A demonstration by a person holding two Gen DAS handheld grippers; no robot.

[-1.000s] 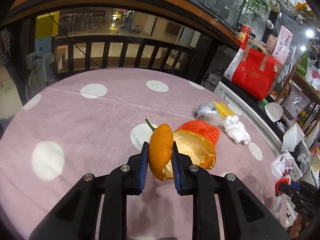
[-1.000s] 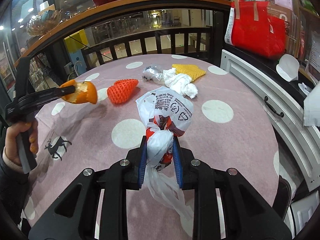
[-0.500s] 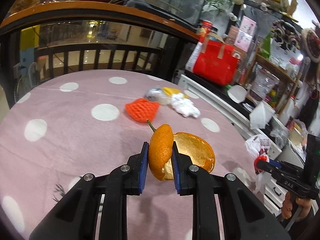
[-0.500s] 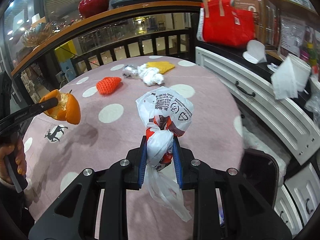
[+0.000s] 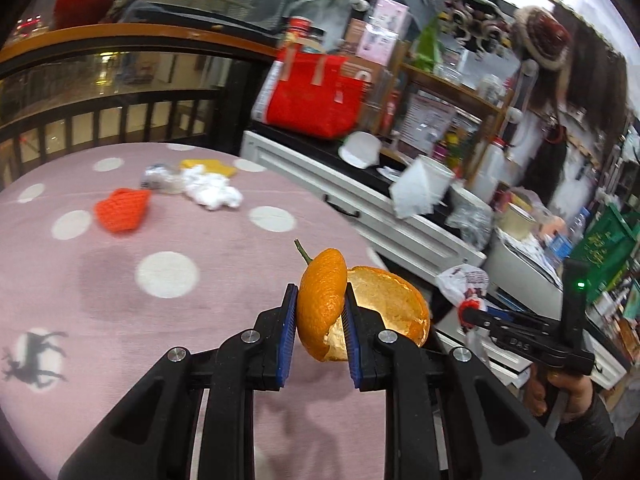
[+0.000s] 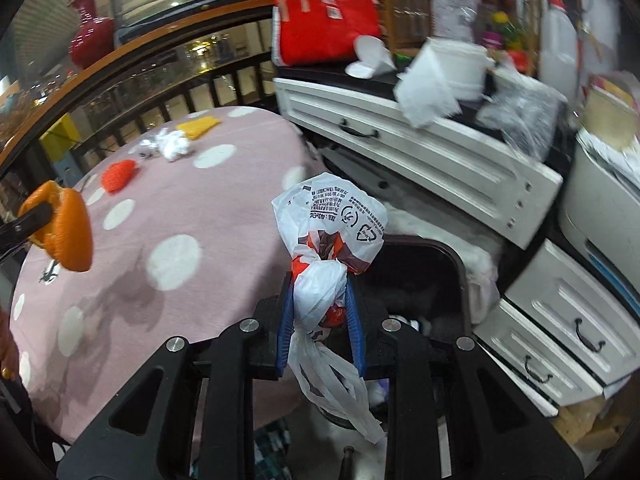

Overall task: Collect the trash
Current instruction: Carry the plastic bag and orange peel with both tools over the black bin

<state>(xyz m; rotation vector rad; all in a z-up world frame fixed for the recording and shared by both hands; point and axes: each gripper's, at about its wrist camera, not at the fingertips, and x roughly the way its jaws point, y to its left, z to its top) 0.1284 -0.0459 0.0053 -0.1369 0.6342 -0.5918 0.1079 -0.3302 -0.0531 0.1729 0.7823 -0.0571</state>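
Orange peel (image 5: 322,300) is pinched between the left gripper (image 5: 320,334) pads, held above the table (image 5: 120,300) edge. Knotted bag (image 6: 326,248) (white, red print) is clamped in the right gripper (image 6: 320,324), past the table edge. Red net (image 5: 122,210) and tissue (image 5: 212,192) are left on the table.

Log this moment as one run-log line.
left tool: shut on orange peel | right tool: shut on knotted plastic bag | on table: red net, white tissue

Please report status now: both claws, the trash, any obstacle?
Left claw shut on orange peel. Right claw shut on knotted white plastic bag. Dark bin below, nothing in the way.
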